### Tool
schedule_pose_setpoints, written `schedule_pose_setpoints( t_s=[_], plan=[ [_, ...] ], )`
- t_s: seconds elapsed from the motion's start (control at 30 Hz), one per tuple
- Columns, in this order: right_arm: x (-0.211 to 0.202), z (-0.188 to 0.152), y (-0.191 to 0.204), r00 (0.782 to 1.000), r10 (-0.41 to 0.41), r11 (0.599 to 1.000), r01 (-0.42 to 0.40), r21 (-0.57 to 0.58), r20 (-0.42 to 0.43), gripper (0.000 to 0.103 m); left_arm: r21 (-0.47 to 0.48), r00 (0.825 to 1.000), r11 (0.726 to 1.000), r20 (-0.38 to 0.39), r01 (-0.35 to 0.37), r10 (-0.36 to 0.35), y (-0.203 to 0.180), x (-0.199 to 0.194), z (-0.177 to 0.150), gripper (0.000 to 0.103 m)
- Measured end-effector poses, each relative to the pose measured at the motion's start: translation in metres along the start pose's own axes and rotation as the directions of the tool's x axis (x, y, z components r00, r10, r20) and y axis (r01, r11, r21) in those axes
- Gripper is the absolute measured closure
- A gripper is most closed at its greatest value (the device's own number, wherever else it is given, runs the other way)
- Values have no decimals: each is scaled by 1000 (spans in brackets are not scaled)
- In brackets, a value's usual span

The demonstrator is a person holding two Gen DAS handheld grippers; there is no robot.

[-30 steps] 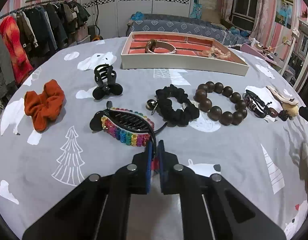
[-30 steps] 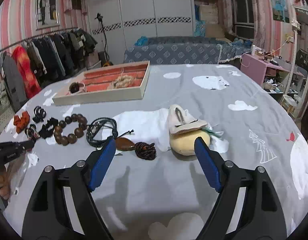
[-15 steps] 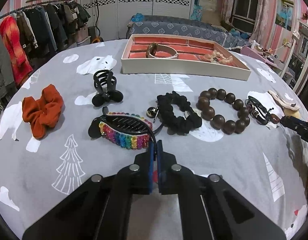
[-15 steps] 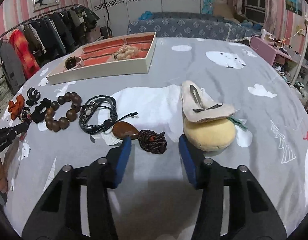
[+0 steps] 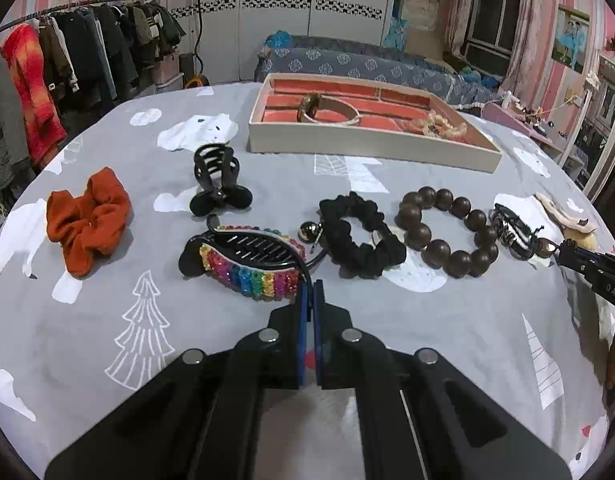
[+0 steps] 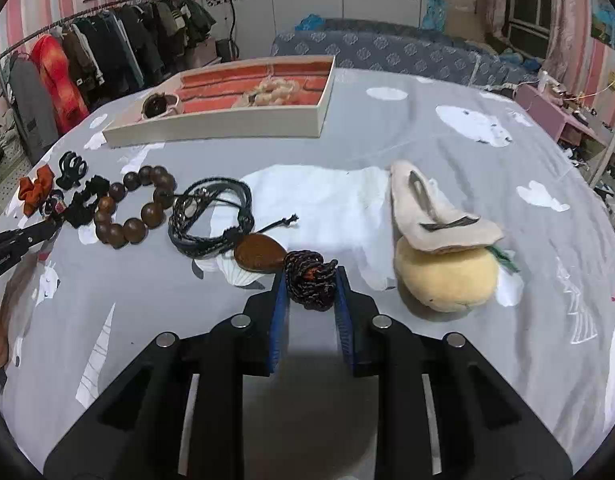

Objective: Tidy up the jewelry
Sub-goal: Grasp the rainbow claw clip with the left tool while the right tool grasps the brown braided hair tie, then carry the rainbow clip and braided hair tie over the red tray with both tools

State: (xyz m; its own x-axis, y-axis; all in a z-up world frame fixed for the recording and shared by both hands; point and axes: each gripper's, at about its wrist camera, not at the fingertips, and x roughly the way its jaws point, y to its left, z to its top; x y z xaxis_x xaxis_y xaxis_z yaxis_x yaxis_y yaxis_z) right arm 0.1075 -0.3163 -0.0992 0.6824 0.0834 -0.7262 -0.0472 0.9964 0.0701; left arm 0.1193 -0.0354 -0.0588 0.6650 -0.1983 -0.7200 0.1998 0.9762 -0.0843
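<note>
1. Right gripper (image 6: 310, 286): fingers closing around a coiled dark braided cord with red flecks (image 6: 309, 285), which lies between the blue pads on the table (image 6: 427, 148); the pads appear to touch both sides of the coil
2. Left gripper (image 5: 310, 294): fingers clenched together with nothing between them, tips just beside the rainbow-beaded hair claw (image 5: 249, 266)
3. Brown teardrop pendant (image 6: 259, 254): touching the coil's left side, joined to a black braided cord bracelet (image 6: 211, 216)
4. Row on the grey printed cloth, left to right in the left wrist view: orange scrunchie (image 5: 87, 220), black claw clip (image 5: 217, 184), black scrunchie (image 5: 359, 236), brown wooden bead bracelet (image 5: 447, 232)
5. Jewelry tray (image 6: 211, 130): cream walls, red lining, at the far side of the table, holding a bangle (image 5: 327, 109) and a pale beaded piece (image 6: 273, 92)
6. Yellow plush toy (image 6: 443, 280): right of the coil, under a beige fabric hair clip (image 6: 431, 216)
</note>
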Motion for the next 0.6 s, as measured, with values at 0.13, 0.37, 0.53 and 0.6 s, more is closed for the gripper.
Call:
schedule_pose_setpoints(
  t_s=[0.13, 0.37, 0.53, 0.6],
  plan=[
    [-10, -2, 1, 999, -3, 1000, 3, 8, 38, 79, 16, 999, 1000, 35, -5, 4, 0, -12, 1, 100],
    [-35, 7, 7, 994, 3, 1000, -5, 13, 112, 79, 36, 993, 999, 114, -13, 9, -4, -45, 10, 100],
    [-56, 27, 11, 985, 12, 1000, -13, 5, 173, 79, 54, 988, 998, 156, -27, 19, -8, -61, 28, 100],
    [-63, 35, 12, 981, 17, 1000, -18, 2, 196, 79, 49, 986, 998, 163, -30, 21, -8, -62, 35, 100]
  ],
)
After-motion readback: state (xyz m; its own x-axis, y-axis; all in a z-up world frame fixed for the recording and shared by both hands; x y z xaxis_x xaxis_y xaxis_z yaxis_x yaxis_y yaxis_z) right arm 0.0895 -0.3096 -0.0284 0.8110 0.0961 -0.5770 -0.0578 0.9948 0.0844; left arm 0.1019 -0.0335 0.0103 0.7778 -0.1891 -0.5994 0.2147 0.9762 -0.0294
